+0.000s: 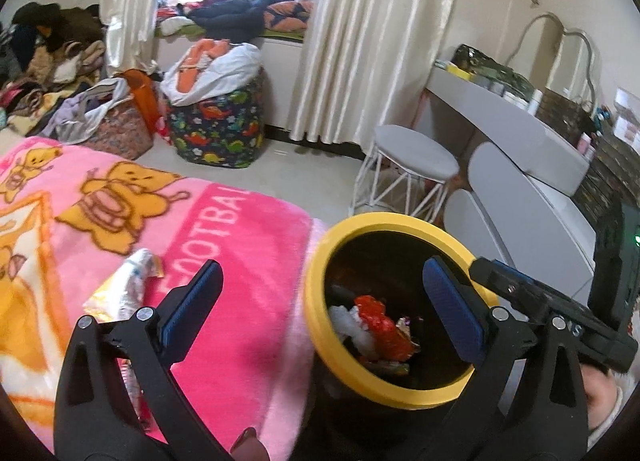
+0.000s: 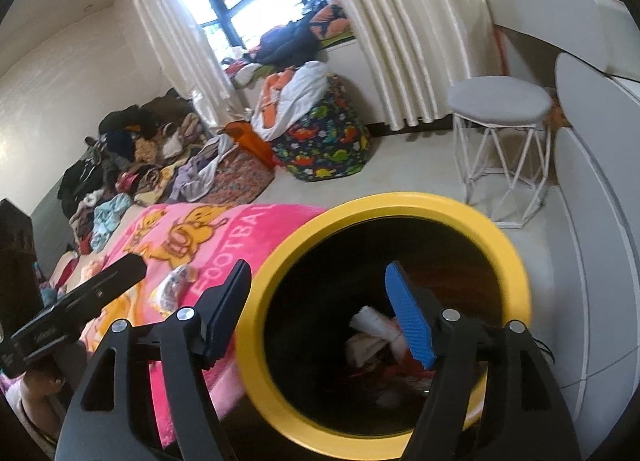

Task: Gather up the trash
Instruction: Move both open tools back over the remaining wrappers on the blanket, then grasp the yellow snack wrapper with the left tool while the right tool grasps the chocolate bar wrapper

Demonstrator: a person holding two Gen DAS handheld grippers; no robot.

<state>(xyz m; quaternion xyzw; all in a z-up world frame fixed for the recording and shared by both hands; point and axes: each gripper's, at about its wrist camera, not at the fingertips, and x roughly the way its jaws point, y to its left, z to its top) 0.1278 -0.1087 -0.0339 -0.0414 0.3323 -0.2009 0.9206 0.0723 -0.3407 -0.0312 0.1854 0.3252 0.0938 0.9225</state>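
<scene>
My left gripper stands wide apart, nothing between its blue pads; one finger hangs over the pink blanket, the other over the mouth of the bin; my right gripper is parted too, also empty, one finger over the blanket's edge, the other inside the yellow ring of the bin.

Bin: black wall, yellow rim, standing just beside the bed; inside it lie a red wrapper, a white crumpled piece and some foil scraps; seen from the right wrist the contents are partly hidden by my own finger.

On the blanket, near the left finger, a crumpled pale wrapper lies loose, not in the bin; it shows from the right wrist as well.

Behind: white stool on the floor beside a grey dressing table; cream curtains; a dinosaur-print bag heaped with cloth; clothes piled along the far wall.
</scene>
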